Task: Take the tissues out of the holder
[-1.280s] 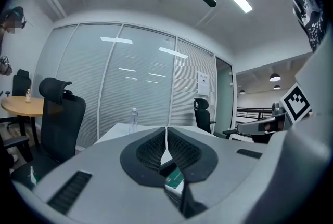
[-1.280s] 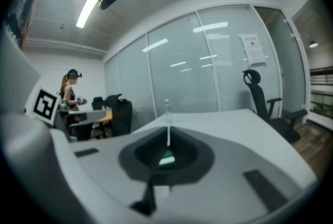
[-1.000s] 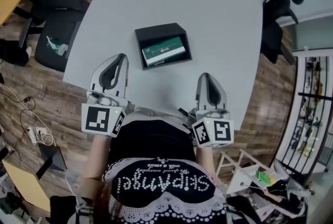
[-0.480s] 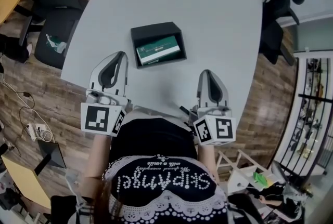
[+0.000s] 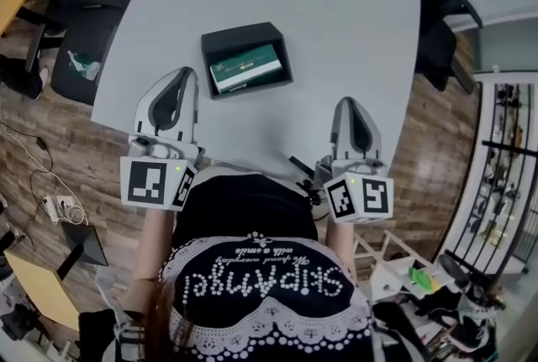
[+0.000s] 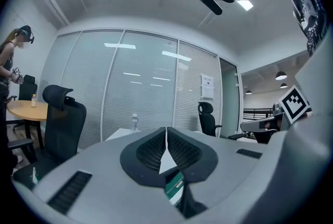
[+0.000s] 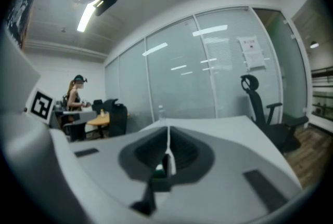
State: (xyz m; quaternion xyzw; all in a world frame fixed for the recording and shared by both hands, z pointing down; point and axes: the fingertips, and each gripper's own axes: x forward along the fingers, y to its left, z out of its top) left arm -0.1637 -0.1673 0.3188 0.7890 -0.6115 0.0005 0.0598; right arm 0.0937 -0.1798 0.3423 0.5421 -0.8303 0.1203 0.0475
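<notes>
Just inside the table's near edge, bare top surrounds the holder.

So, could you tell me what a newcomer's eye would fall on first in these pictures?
A black holder with a green tissue pack inside stands alone on the big white table, ahead of the left gripper. That gripper and the right gripper hover at the table's near edge, both with jaws together and nothing between them.
</notes>
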